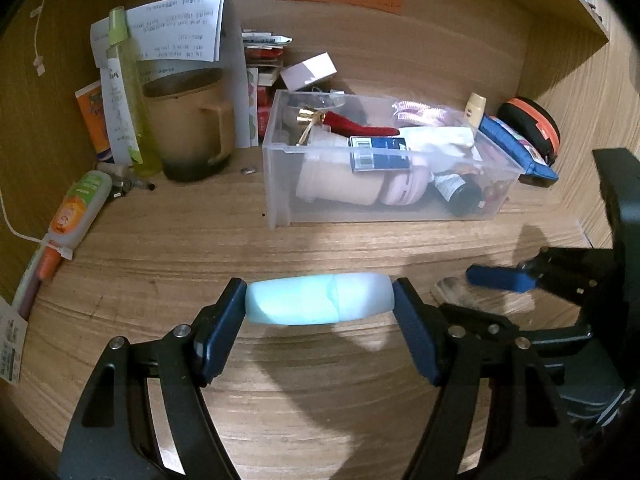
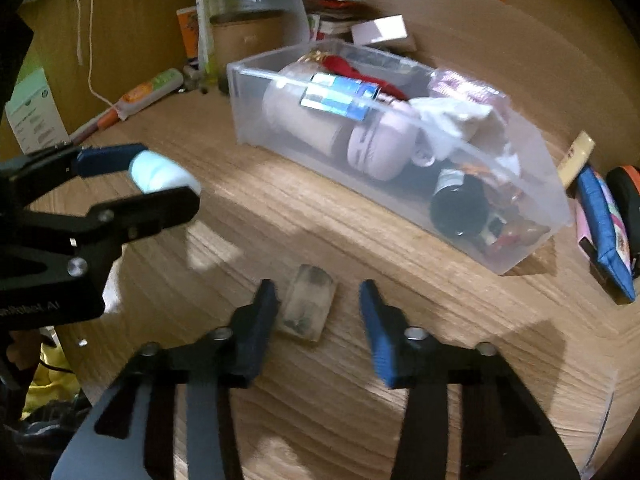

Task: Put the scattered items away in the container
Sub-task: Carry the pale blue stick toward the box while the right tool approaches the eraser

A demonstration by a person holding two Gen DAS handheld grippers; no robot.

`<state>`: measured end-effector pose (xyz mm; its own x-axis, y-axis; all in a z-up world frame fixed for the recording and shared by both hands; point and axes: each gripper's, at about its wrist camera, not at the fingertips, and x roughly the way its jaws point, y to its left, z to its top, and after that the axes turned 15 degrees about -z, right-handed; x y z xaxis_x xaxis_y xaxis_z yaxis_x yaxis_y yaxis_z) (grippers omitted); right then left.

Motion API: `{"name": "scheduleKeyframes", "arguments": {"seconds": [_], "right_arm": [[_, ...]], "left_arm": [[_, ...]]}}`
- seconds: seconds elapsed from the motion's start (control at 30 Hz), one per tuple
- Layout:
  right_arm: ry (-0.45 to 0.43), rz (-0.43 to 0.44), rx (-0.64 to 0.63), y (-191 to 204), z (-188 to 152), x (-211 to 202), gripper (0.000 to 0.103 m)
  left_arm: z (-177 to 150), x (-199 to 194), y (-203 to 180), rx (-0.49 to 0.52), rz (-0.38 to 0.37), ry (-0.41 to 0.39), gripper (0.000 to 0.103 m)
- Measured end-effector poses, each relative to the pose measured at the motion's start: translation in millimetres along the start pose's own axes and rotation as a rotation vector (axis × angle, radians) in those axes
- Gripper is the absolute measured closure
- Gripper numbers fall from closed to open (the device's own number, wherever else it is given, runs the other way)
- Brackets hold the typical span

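A pale blue, rounded soap-like bar [image 1: 320, 300] with a faint seam near its middle is pinched lengthwise between the blue pads of the left gripper [image 1: 320, 304], above the front part of the wooden worktop [image 1: 160, 260]. A small, flat, translucent grubby block [image 2: 307, 304] lies on the worktop toward the front edge. The right gripper [image 2: 318, 312] is seen with jaws spread on either side of that block; the left pad is just beside it, contact cannot be told, and a clear gap is left at the other pad. The clear plastic container [image 1: 276, 184] is placed toward the back of the worktop, already filled with a cream jar, a dark bottle, a red item, crumpled white wrapping and a blue-labelled box. A tan mug [image 1: 188, 128] and printed paper slips are seen by the back left corner; a blue pouch [image 1: 516, 148] is leaned by the container's right end. Print on slips and labels is too blurred to be read.
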<state>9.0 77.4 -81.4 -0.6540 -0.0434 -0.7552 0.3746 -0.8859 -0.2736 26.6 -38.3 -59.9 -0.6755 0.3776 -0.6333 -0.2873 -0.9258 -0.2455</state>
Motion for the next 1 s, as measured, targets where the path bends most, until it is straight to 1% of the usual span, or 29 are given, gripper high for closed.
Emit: {"name": "scheduleKeyframes", "arguments": {"seconds": [0.03,0.07,0.17,0.3,0.5,1.0], "right_arm": [[0.000,0.001,-0.002,0.2,-0.5,0.0,0.071],[-0.001,0.008,-0.006,0.5,-0.8,-0.5,0.077],[-0.007,0.006,-0.012,0.1,-0.1,-1.1,0.080],[-0.006,0.035,0.009,-6.9,0.2,0.0,0.080],[-0.034,0.028,0.053,-20.5,2.9,-7.4,0.080],[-0.178,-0.043,0.171,-69.7,21.3,-48.2,0.080]], "left_arm": [[0.6,0.0,-0.4,0.003,-0.001,-0.002,0.030],[1.0,0.0,-0.6,0.004,-0.001,-0.003,0.030],[1.1,0.7,-0.4,0.005,-0.001,-0.002,0.030],[2.6,-0.4,-0.1,0.003,-0.003,-0.007,0.030],[8.7,-4.2,-4.7,0.013,-0.002,-0.025,0.030],[34.7,-13.2,-26.7,0.054,-0.035,-0.104,0.030]]}}
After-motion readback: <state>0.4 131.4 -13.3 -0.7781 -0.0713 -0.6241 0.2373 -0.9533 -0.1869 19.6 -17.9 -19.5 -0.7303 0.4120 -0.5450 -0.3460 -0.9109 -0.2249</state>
